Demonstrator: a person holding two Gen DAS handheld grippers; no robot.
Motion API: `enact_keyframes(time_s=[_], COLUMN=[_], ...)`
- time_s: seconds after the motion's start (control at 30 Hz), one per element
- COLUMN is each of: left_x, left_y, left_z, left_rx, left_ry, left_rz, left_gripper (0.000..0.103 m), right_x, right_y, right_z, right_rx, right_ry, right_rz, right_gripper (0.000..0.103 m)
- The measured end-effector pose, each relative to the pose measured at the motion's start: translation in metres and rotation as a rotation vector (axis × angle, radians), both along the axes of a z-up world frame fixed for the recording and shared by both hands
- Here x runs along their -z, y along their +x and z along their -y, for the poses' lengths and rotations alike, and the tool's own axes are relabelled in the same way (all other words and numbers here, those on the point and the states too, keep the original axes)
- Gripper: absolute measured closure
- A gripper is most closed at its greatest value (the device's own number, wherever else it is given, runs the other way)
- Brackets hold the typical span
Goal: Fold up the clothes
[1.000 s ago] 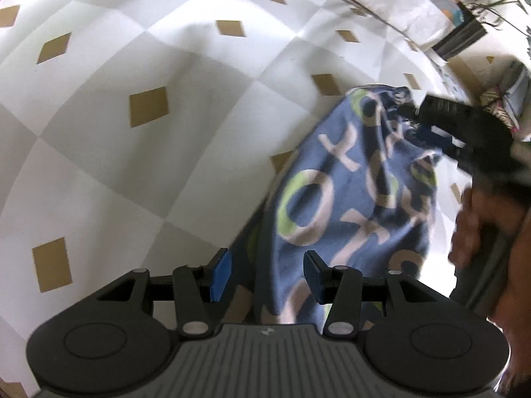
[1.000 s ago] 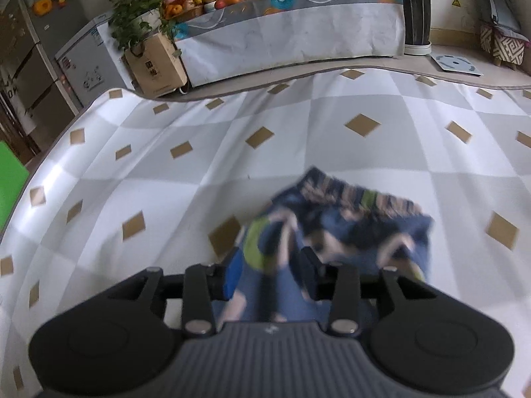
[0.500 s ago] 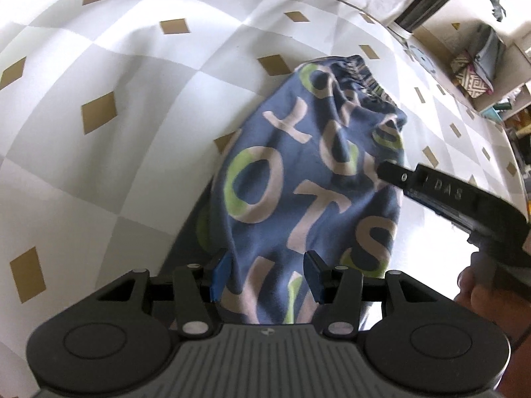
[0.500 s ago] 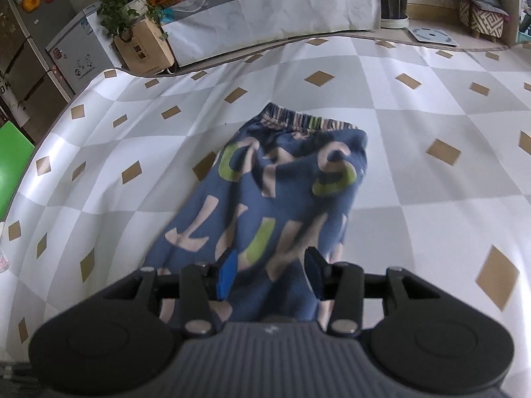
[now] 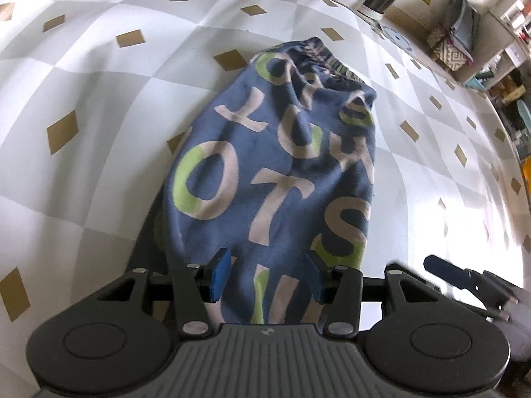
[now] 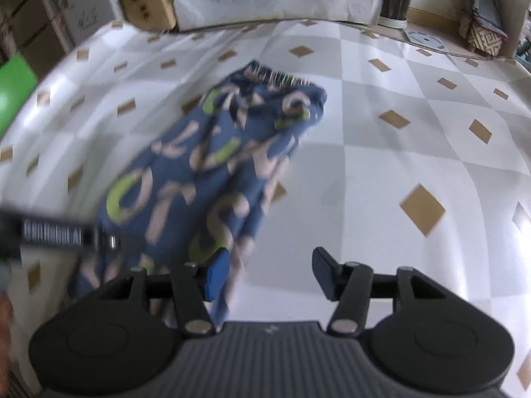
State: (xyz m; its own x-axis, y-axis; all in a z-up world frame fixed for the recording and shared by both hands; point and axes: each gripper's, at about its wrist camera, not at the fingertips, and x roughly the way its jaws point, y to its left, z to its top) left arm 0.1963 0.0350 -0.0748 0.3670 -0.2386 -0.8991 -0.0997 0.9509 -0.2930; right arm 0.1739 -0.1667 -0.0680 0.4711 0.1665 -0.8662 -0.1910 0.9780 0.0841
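The near end of the blue lettered garment runs down behind the left gripper's body at the bottom of the left wrist view, so its hem is hidden, and whether the pads press the cloth cannot be told. In the right wrist view the garment is smeared by motion blur; its letters are hard to read, and its lower left part is covered by a blurred black bar cut off at the left edge. At the lower right of the left wrist view, the right gripper is blurred and partly cut off.
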Motion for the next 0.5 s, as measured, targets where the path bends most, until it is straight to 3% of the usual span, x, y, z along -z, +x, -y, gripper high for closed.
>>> enact_keyframes(time_s=[0.5], left_x=[0.015], left_y=[0.004], left_z=[0.014], left_rx=[0.038], left_ry=[0.035], left_rz=[-0.035], left_gripper=[0.056], right_x=[0.025], right_y=[-0.029], right_z=[-0.023], right_rx=[-0.294], right_ry=[-0.05], right_rz=[-0.039], right_gripper=[0.049])
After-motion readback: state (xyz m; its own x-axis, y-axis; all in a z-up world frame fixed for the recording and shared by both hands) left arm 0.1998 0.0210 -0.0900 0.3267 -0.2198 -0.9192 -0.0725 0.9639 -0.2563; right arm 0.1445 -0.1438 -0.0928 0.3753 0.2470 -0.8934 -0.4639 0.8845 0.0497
